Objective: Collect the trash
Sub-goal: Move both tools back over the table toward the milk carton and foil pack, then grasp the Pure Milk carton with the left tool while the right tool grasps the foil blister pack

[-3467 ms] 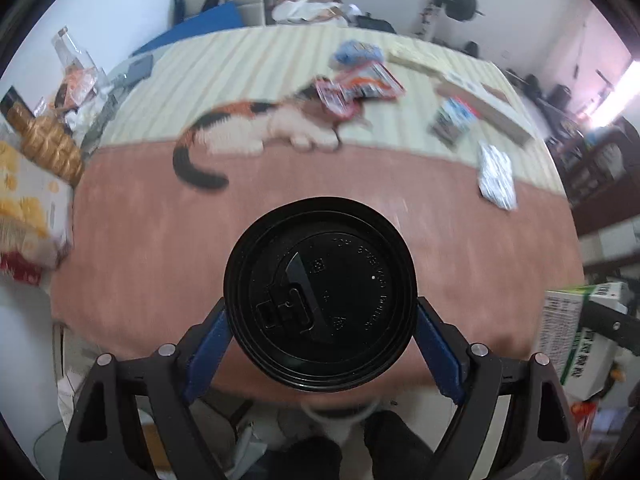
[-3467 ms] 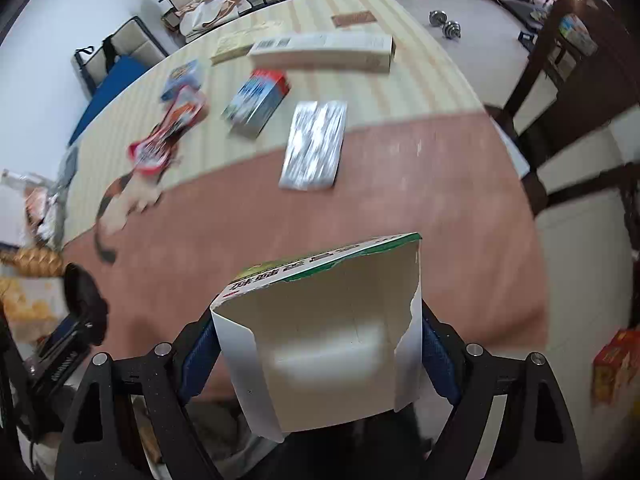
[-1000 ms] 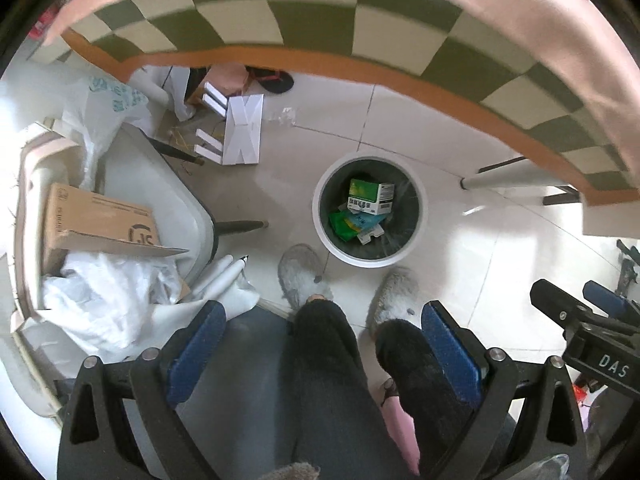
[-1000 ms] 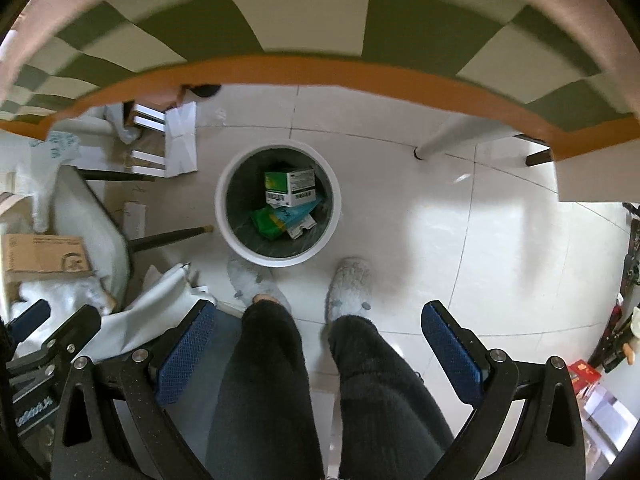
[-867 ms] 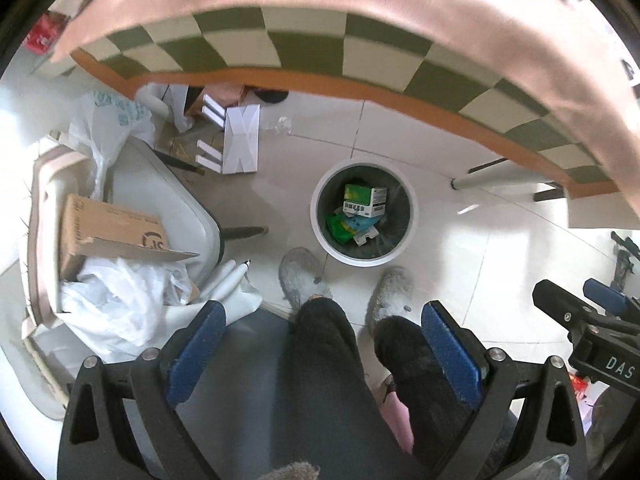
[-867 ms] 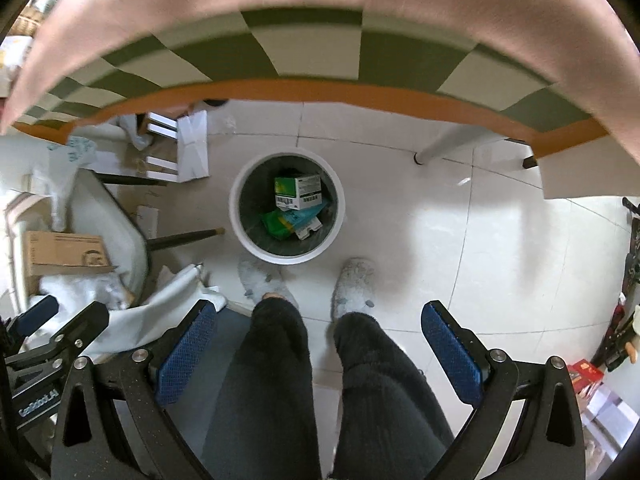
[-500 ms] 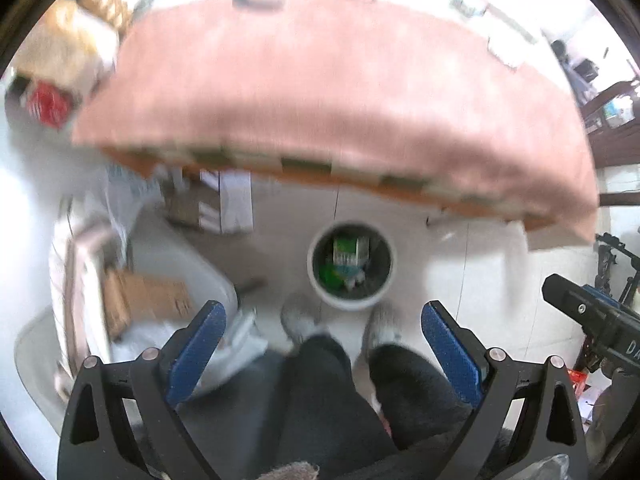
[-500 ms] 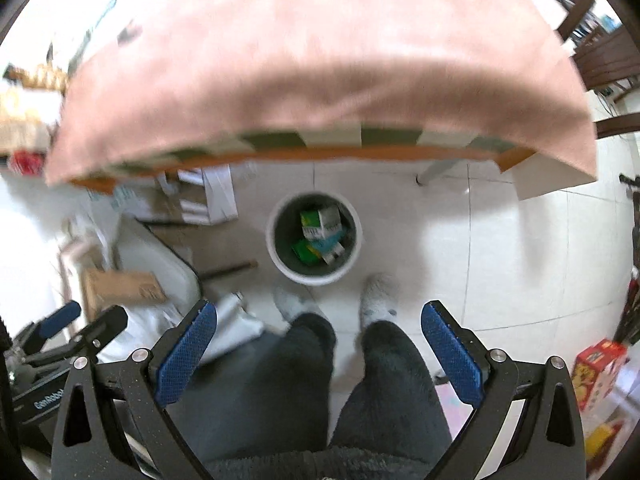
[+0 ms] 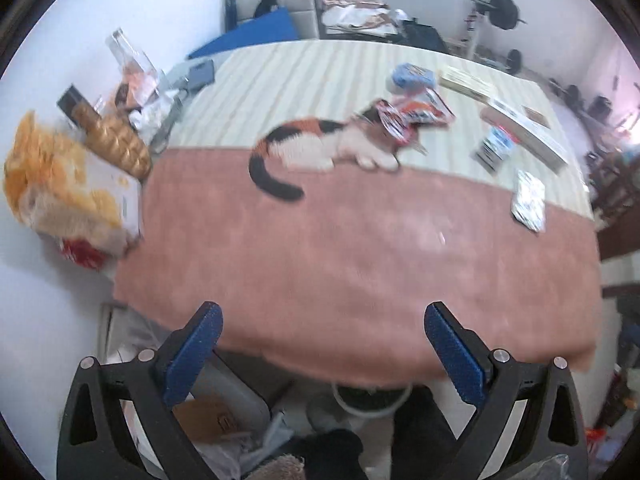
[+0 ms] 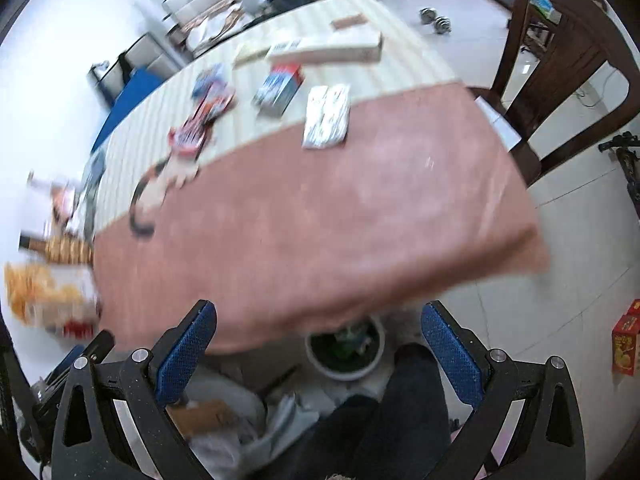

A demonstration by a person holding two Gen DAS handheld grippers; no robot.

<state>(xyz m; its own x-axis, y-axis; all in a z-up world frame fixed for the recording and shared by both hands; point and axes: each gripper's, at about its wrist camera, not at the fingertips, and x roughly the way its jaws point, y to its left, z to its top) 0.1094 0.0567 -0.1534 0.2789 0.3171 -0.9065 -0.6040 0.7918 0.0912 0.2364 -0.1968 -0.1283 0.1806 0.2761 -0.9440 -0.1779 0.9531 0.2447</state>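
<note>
Several wrappers (image 9: 528, 200) on pink-and-striped tablecloth (image 9: 360, 264)

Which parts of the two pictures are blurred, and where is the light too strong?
Left wrist view: slight motion blur on the silver packet, pink glare at the far right edge. Right wrist view: stronger blur, the tablecloth edge and trash bin smeared; the white wall at left is overexposed. Both bend straight lines.

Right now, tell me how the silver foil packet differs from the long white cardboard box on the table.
The silver foil packet is flat, crinkled and shiny; the long white cardboard box is rigid, matte and much longer. The packet straddles the line where the pink cloth meets the striped cloth; the box lies farther back, wholly on the stripes. Both lie untouched on the table, in no tongs.
</note>
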